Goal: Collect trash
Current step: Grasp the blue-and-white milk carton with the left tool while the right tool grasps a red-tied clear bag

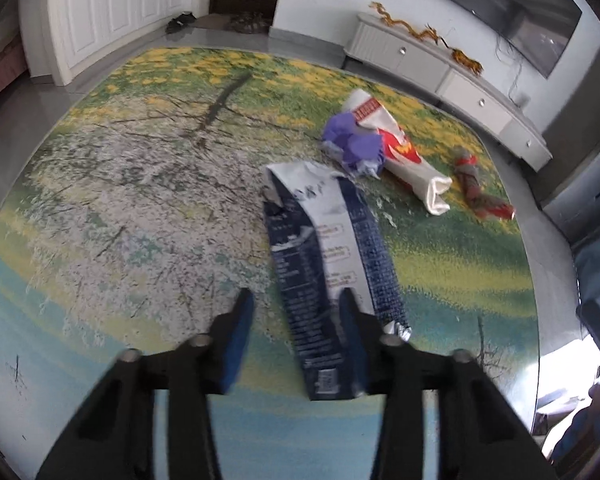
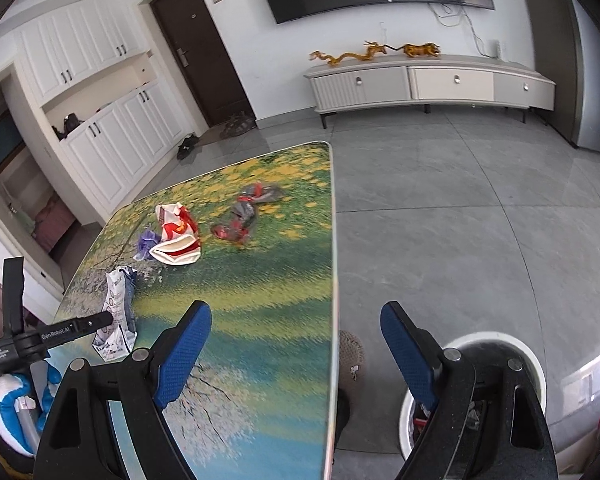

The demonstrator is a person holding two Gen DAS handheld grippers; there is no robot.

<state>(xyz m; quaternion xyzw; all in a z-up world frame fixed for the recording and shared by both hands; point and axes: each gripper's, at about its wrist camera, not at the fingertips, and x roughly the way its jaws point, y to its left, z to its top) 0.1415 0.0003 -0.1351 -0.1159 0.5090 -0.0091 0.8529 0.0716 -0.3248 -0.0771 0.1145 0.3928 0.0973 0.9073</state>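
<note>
Flattened navy-white carton (image 1: 320, 264), purple wad (image 1: 350, 144), red-white wrapper (image 1: 400, 156), maybe twisted foil (image 1: 480, 188), all on tabletop.

Bare table (image 1: 120, 220) lies left of the carton (image 1: 324, 264); wrappers (image 1: 392, 152) crowd beyond.

black left gripper (image 1: 296, 308) and right gripper (image 2: 296, 320); blue textured pads; silver screws; blue-white glove (image 2: 8, 404)

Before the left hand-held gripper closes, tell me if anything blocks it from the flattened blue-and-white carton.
Nothing visible does. The left hand-held gripper already straddles the near end of the flattened carton; the purple wad lies beyond it.
</note>
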